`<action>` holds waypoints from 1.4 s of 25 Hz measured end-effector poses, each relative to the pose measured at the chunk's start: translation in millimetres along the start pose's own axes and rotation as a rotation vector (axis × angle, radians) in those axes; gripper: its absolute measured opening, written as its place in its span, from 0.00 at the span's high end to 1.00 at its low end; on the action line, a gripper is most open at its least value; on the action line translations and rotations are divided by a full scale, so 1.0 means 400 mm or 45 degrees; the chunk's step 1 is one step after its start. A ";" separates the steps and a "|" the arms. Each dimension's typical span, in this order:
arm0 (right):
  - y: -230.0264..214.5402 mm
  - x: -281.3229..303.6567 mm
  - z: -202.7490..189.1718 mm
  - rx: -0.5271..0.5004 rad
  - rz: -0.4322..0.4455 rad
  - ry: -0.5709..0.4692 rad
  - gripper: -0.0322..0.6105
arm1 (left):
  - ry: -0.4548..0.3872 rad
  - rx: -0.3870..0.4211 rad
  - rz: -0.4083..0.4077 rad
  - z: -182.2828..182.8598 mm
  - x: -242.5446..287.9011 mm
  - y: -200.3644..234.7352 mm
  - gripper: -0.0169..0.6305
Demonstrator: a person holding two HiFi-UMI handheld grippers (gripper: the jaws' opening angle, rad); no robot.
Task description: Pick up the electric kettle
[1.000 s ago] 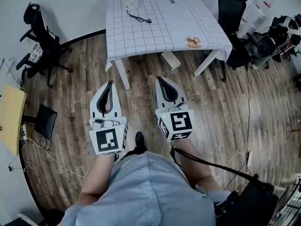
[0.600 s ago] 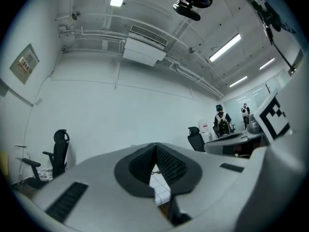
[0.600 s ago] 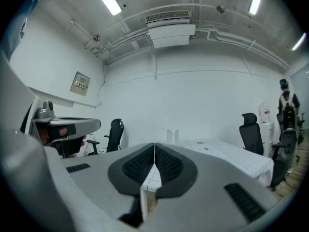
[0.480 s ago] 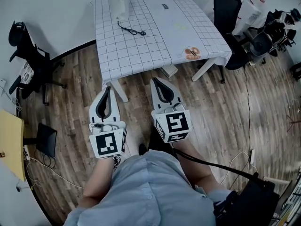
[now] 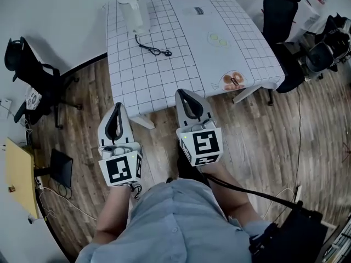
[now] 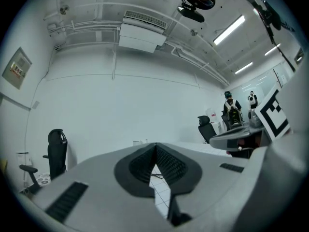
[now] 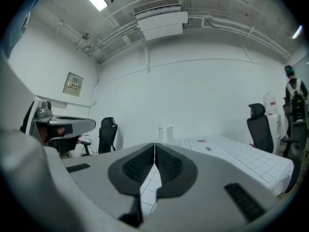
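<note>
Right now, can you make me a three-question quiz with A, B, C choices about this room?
1. Where is the white plastic electric kettle?
A. On the far left corner of the white grid-patterned table
B. On the wooden floor
C. On a black chair

2. What colour is the thin cord lying on the table?
A. Red
B. Black
C. Yellow

3. How are the fingers of the left gripper and the right gripper?
A. Wide open
B. Shut on the kettle
C. Shut with nothing between them

Answers:
1 A: the head view shows it standing at that corner.
2 B: it is a dark curl on the cloth near the kettle.
3 C: each gripper view shows its fingers together, with the kettle far off.
</note>
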State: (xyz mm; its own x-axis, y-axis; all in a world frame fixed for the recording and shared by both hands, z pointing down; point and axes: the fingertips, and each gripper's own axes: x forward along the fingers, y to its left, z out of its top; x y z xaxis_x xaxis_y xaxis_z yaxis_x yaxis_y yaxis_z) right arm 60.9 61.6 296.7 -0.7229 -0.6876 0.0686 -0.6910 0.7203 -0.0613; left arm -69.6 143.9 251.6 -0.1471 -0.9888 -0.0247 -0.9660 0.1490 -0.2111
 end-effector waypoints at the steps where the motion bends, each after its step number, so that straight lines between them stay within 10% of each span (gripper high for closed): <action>1: -0.021 0.015 0.000 0.006 0.006 -0.003 0.95 | -0.002 0.008 0.005 0.005 0.023 -0.009 0.97; 14: -0.206 0.308 0.103 0.039 0.130 -0.041 0.95 | -0.005 0.075 0.097 0.090 0.331 -0.004 0.98; 35: -0.200 0.669 0.032 -0.027 0.125 0.062 0.95 | 0.007 -0.032 0.147 -0.050 0.582 0.188 0.97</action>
State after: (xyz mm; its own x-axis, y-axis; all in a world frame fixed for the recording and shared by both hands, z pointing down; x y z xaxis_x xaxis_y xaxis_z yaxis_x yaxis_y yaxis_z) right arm -77.3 -181.3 307.2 -0.7855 -0.6086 0.1119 -0.6161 0.7862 -0.0490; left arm -180.7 -75.2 249.6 -0.2585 -0.9651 -0.0424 -0.9477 0.2619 -0.1825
